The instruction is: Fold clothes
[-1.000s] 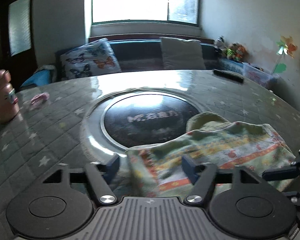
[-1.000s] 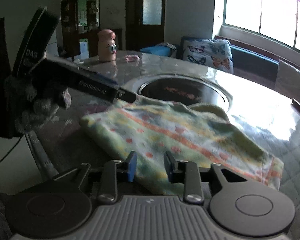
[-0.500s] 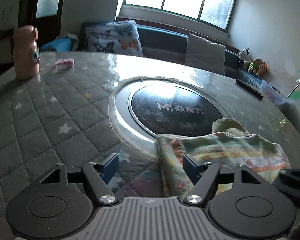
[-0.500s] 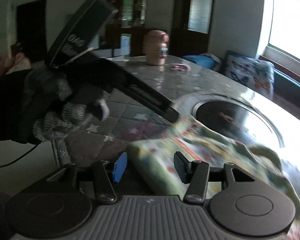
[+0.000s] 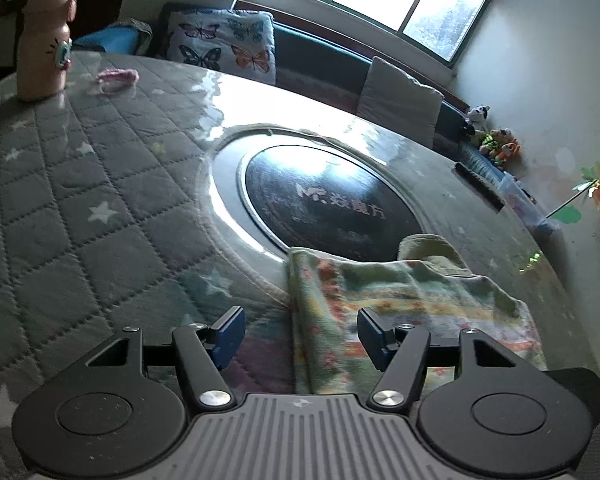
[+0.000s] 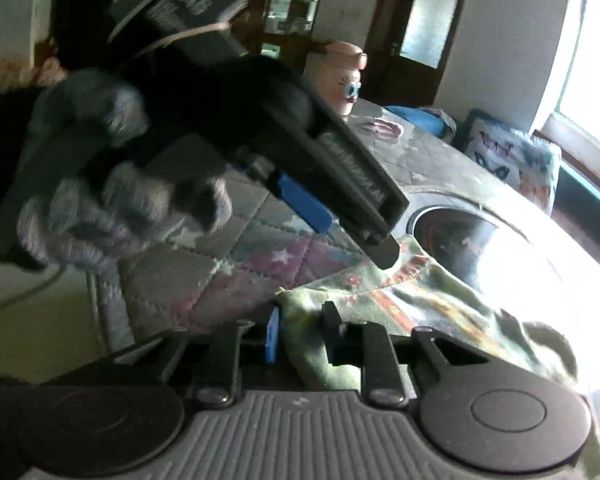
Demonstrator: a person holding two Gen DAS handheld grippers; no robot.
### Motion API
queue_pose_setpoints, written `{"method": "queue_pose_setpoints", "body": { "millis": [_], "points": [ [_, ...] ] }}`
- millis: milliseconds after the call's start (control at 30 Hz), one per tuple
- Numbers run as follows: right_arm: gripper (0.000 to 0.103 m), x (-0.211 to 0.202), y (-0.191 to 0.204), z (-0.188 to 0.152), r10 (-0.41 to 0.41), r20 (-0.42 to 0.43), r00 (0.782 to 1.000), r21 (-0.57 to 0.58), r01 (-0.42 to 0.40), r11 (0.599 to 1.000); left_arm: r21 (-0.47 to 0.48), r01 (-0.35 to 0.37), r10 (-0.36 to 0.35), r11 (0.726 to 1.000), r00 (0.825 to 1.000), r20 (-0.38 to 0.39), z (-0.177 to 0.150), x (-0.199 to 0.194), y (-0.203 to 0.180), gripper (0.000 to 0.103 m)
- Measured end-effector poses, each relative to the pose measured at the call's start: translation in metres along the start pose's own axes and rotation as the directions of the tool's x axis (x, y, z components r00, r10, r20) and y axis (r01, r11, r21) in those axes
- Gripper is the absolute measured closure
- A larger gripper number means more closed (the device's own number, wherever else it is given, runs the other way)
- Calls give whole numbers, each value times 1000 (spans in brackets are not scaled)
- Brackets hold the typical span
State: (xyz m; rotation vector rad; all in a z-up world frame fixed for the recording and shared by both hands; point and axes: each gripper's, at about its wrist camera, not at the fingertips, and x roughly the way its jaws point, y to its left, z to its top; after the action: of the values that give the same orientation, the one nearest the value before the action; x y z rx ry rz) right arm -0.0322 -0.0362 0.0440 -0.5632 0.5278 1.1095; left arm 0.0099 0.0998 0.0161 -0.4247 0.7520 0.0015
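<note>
Floral garment (image 6: 420, 300) corner pinched in right gripper (image 6: 300, 338), left gripper (image 5: 300, 334) spread

The right gripper (image 6: 300, 336) pinches a bunched corner of the patterned garment (image 6: 432, 304) on the quilted desk (image 6: 204, 276). Above it, the left gripper (image 6: 352, 220), held in a gloved hand (image 6: 100, 184), touches the cloth's edge.

A lived-in home, seemingly a dining and sitting room: a round table (image 5: 80, 184) under a quilted star cover, beyond it a window bench (image 5: 316, 60) with a butterfly cushion (image 5: 224, 46), stuffed toys (image 5: 496, 140) at the bench's end, and a pink bottle (image 5: 44, 46) on the table.
</note>
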Motion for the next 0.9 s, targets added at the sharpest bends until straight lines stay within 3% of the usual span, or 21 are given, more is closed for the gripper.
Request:
{"method": "queue_pose_setpoints", "body": {
  "millis": [367,467,600,700,800,900],
  "points": [
    [92,-30,-34,-1,49,96,994,191,-67,979,-196,78,-94,978,993,-75,10,17,6,39],
    [93,-38,-42,-4,51,121,991,216,-77,973,-232,105,-130,967,987,-92,11,24,5,50],
    [93,-44,-46,-10,62,140,988,231,-93,968,-273,131,-167,953,980,-111,10,35,5,80],
    [92,-43,-47,-12,74,139,988,238,-105,966,-281,125,-163,952,980,-114,9,39,6,91],
    [82,-51,-53,-20,85,145,986,274,-123,954,-280,127,-163,952,980,-112,8,37,8,93],
    [82,-61,-65,-31,47,142,989,322,-91,942,-276,125,-161,953,981,-110,8,37,8,93]
  ]
}}
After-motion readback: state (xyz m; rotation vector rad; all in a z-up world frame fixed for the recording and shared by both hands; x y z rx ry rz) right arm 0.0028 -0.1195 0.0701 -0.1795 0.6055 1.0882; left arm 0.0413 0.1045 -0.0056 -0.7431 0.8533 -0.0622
